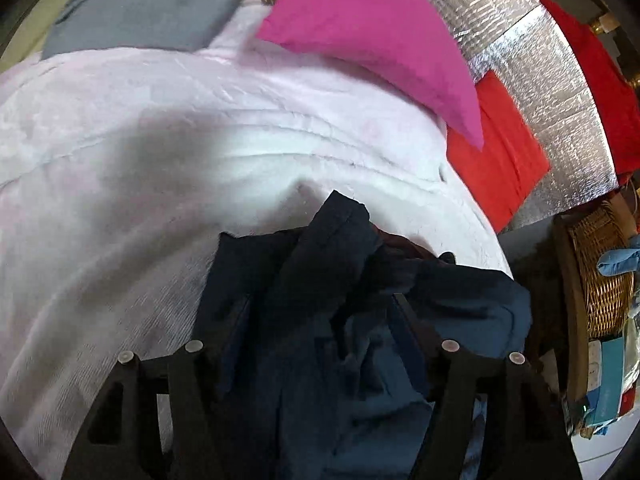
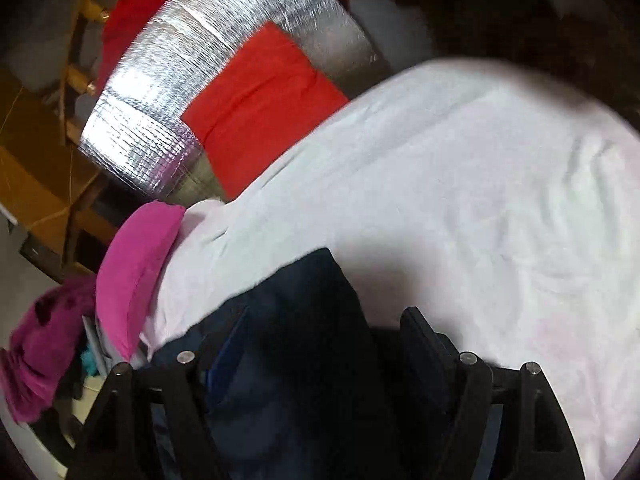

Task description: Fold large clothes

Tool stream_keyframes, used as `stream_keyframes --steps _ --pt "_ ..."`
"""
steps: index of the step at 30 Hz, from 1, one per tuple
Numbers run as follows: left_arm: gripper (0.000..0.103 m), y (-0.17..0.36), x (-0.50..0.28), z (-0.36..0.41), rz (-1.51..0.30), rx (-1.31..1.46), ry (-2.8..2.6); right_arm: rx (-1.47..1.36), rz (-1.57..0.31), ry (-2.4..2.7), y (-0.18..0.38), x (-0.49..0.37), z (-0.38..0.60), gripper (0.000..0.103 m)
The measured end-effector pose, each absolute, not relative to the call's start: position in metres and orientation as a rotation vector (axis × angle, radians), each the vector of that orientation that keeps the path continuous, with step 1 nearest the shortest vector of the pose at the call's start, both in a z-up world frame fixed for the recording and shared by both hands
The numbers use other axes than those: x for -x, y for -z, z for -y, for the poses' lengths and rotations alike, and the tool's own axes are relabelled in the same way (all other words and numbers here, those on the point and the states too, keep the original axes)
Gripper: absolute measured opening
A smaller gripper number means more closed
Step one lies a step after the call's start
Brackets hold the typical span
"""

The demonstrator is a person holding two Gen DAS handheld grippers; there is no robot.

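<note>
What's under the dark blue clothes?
The dark blue clothes lie bunched on a pale pink sheet, which shows all around them. What is under the sheet itself is covered and cannot be seen.

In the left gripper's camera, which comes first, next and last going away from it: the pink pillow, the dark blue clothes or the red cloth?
1. Dark blue clothes, right between the left gripper's fingers.
2. Red cloth, farther off to the right.
3. Pink pillow, up top; close to call with the red cloth.

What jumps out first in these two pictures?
A bright pink pillow lies at the far edge of a pale bed sheet. Beyond it, a red cloth rests on shiny silver foil sheeting. Up close, a crumpled dark navy garment lies between the black gripper fingers.
</note>
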State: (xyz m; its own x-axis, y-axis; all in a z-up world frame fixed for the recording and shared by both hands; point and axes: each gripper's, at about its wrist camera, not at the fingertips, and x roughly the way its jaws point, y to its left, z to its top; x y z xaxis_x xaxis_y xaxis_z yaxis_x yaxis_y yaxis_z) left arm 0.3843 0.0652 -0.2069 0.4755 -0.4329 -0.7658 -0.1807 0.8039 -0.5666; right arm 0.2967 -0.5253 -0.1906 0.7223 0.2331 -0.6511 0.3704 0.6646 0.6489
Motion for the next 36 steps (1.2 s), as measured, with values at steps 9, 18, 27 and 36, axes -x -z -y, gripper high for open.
stream_keyframes --steps 9,18,27,36 --pt "0.021 0.202 -0.400 -0.051 -1.060 0.519 0.232 -0.728 -0.794 0.079 0.183 -0.302 0.498 0.010" --pt "0.015 0.188 -0.387 -0.042 -0.898 0.319 0.118 -0.613 -0.834 0.298 0.211 -0.309 0.471 0.009" --pt "0.018 0.170 -0.371 -0.053 -0.881 0.344 0.057 -0.514 -0.600 0.297 0.132 -0.276 0.425 0.087" --pt "0.021 0.139 -0.353 -0.066 -0.759 0.302 -0.005 -0.335 -0.862 -0.133 0.149 -0.328 0.268 0.045"
